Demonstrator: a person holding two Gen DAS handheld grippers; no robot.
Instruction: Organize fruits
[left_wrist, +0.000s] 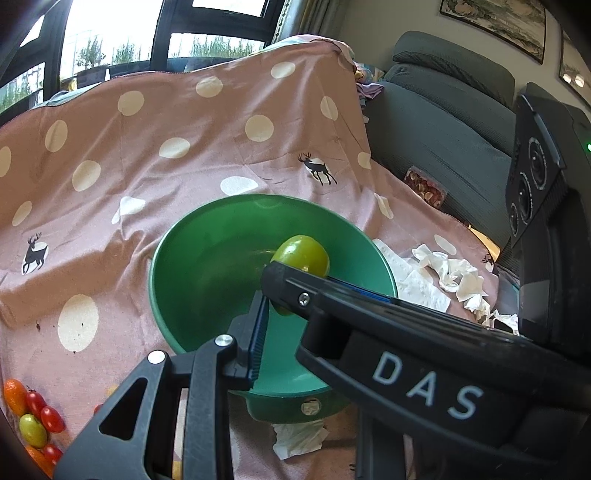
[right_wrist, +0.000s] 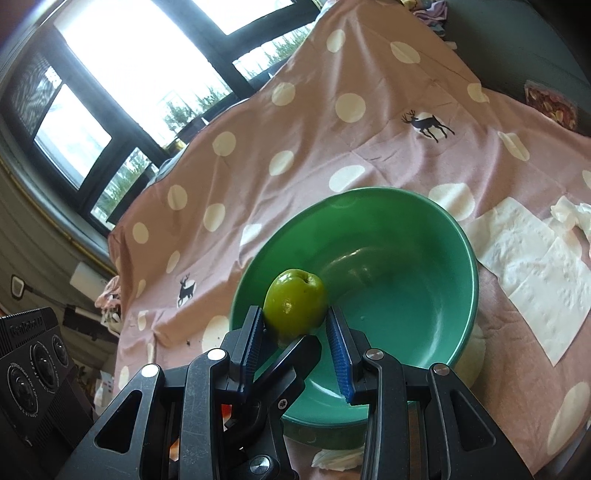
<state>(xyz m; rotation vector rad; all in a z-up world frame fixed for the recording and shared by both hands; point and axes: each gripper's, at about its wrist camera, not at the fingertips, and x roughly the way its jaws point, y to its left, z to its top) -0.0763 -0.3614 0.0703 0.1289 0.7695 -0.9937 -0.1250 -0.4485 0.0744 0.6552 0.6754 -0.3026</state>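
A pink cloth (right_wrist: 332, 155) with white dots and small deer covers the surface, with dark-framed windows (right_wrist: 122, 85) behind it and a grey sofa (left_wrist: 443, 122) at about two o'clock in the left wrist view. A green bowl (right_wrist: 424, 236) sits on the cloth.

The right tongs (right_wrist: 295, 325) hold a green apple (right_wrist: 295, 302) between their blue pads, closed on both its sides, just above the bowl's rim at the bowl's nine o'clock side. The left tongs (left_wrist: 266, 295) are closed tight. One finger crosses under the right tongs, and the apple (left_wrist: 301, 253) sits against the upper finger's tip; whether they pinch it cannot be told.

The hollow of the bowl is bare, with open room from the apple toward three o'clock. White paper napkins (right_wrist: 535, 273) lie on the cloth at the bowl's three o'clock, and a crumpled one (left_wrist: 299, 435) lies at its six o'clock edge. At eight o'clock in the left wrist view, well apart from the bowl, small red, orange and green fruits (left_wrist: 33, 417) lie in a cluster.
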